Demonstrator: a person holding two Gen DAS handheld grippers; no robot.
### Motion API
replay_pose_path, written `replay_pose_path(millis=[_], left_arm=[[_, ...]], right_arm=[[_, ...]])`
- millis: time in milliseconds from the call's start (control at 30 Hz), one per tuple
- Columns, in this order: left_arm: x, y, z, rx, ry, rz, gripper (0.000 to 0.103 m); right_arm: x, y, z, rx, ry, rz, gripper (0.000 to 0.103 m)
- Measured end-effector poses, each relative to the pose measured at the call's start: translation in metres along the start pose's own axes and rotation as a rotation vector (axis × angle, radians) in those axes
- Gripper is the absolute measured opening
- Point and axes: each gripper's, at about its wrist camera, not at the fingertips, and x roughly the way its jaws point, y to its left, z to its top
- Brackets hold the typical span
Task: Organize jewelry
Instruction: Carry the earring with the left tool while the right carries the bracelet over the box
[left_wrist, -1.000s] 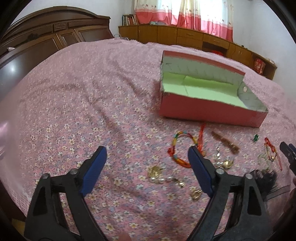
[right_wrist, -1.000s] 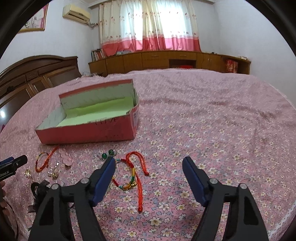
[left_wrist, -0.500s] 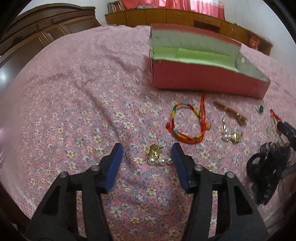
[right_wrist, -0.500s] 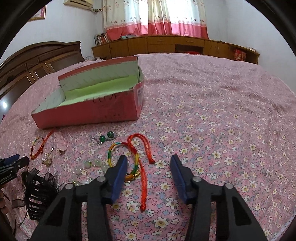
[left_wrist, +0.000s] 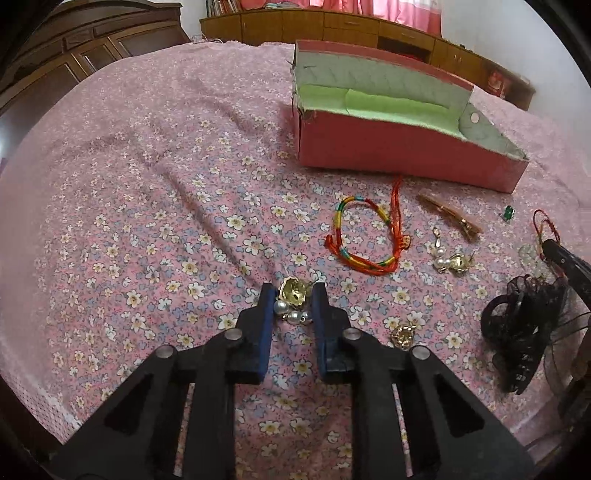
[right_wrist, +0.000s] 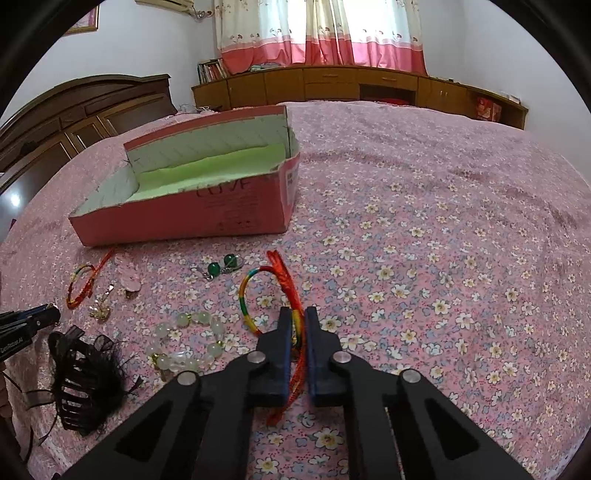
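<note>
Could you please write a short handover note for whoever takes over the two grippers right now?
Left gripper: shut on the gold pearl earring, which lies on the bedspread.
Right gripper: shut on the red cord of the rainbow bracelet, also lying on the bedspread.
The pink box, lined green, looks empty.
Loose in front of it: second rainbow bracelet, another pearl earring, hair clip, green earrings, pale bead bracelet, black hair claw.
Done: two grasps. Left: probably carry both to the box, then the rest.

one pink box (right_wrist: 236, 214), two braided cord bracelets (right_wrist: 271, 295) (right_wrist: 79, 286), one pale bead bracelet (right_wrist: 188, 345), one black hair claw (right_wrist: 83, 376).
</note>
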Motion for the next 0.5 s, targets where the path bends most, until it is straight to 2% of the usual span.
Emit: replay_pose_path(millis=[67,500], left_arm=[[-0.005,0.002,0.000,-0.005,-0.011,-0.005,0.000],[-0.045,-0.016,0.014,0.030,-0.118,-0.074,0.000]], right_arm=[[-0.005,0.000,0.001,0.001,-0.014,0.008,0.006],[-0.038,0.003,0.015,-0.015,-0.100,0.055,0.005]])
